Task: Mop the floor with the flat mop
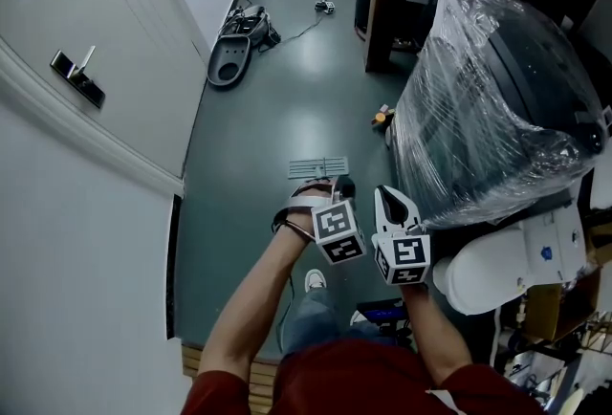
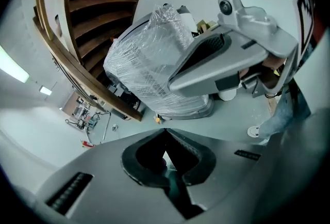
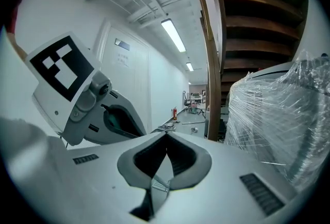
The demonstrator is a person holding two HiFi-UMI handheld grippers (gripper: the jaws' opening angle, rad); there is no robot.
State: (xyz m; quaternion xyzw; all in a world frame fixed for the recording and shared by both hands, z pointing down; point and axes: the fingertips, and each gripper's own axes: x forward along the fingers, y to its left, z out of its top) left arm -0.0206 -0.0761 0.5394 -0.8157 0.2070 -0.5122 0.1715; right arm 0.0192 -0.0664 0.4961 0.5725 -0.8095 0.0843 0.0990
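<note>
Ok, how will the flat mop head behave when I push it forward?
The mop head lies flat on the smooth floor, so it will probably slide easily. It looks thin and light. The slim mop handle in the left gripper may flex slightly.

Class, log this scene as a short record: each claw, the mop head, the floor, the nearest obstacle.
Left claw: shut on the mop handle
Right claw: shut on the same mop handle
Flat mop head: lying flat on the floor, just ahead of both claws
Floor: grey-green, glossy
Nearest obstacle: plastic-wrapped machine, on the person's right
</note>
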